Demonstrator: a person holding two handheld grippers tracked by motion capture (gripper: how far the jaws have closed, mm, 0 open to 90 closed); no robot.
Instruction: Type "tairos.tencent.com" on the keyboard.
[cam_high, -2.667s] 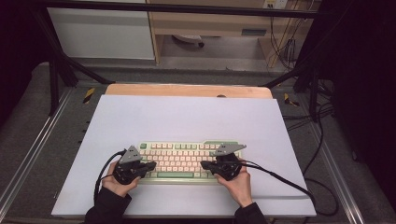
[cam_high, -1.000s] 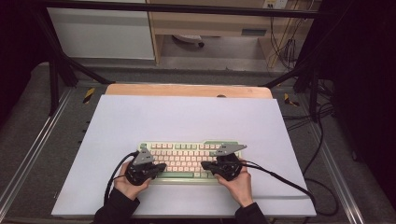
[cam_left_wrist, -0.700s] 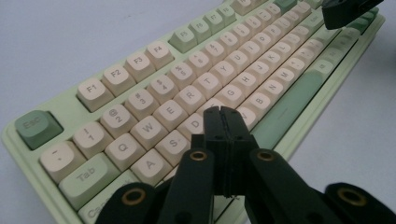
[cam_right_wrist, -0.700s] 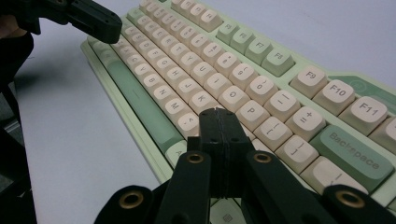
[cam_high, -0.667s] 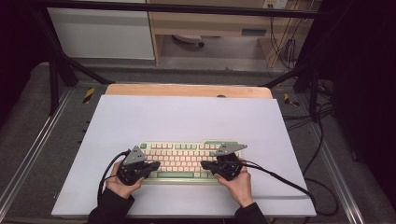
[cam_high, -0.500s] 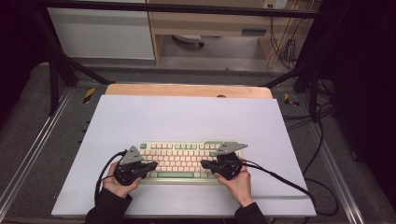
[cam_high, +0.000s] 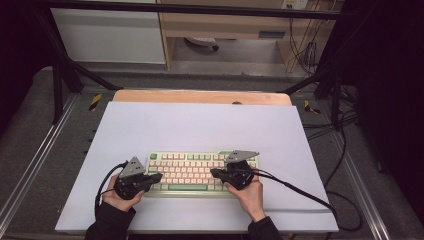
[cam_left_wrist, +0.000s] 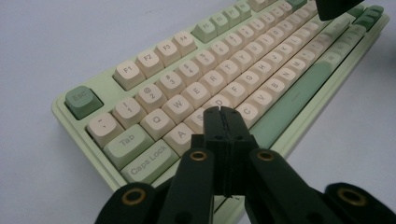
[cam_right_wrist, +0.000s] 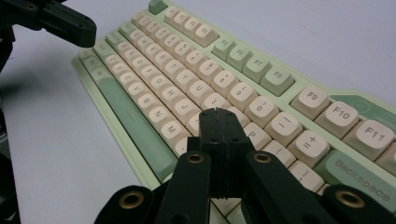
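Typing w/ closed tips looks like the job here: the green-and-cream mechanical keyboard (cam_high: 202, 171) lies in the lower centre of the high view, on the pale sheet (cam_high: 200, 125) that covers the table, w/ a strip of wooden tabletop (cam_high: 200, 96) showing past the sheet's far edge. In the left gripper view the left gripper (cam_left_wrist: 221, 110) has its jaws pressed flat together, nothing between them, tips over the home row approx. at the S/D keys; whether they touch a cap can't be told. The right gripper (cam_right_wrist: 216, 111) is likewise closed tight and empty, tips low in its frame over the keys near L/P, w/ the Backspace key (cam_right_wrist: 357, 173) at lower right. In the high view the left gripper (cam_high: 150, 178) sits at the keyboard's left end, the right gripper (cam_high: 220, 173) on its right half, hands entering from the bottom edge. Change vs. a sec ago: the left hand, then further in over the keys, has slid back out toward the left end; the right one hasn't budged. Prob. means the left is repositioning for a new key on the left side, so key-pressing is mid-run, not finished.
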